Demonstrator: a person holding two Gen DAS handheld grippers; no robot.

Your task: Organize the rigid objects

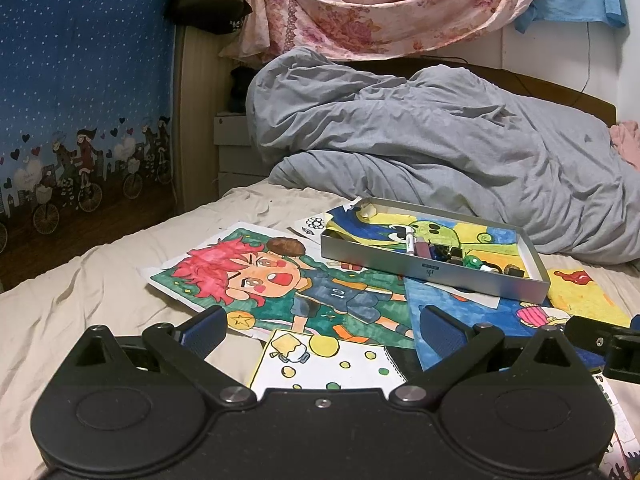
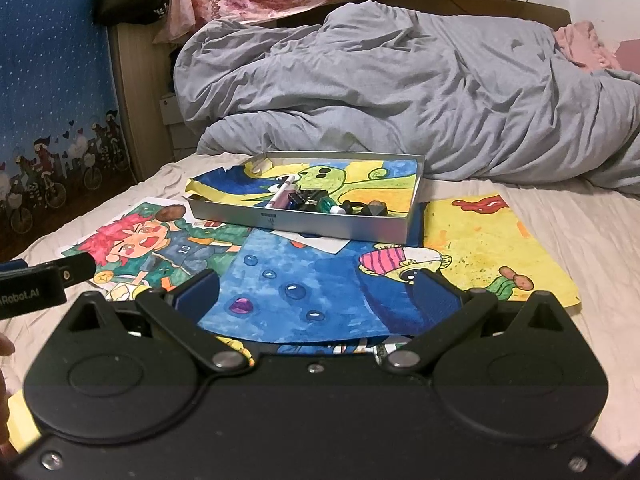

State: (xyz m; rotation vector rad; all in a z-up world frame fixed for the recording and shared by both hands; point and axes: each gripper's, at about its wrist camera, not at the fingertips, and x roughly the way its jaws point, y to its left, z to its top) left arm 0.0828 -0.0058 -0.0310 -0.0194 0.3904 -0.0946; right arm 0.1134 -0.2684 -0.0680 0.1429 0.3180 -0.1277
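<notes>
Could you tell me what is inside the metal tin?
The metal tin holds a painted sheet, a pen and a heap of small caps. The tin's floor is covered.

Pretty clearly a home bedroom. There's a bed (image 2: 580, 232) with a rumpled grey duvet (image 2: 400, 92). Kids' drawings (image 2: 304, 280) lie across it.
</notes>
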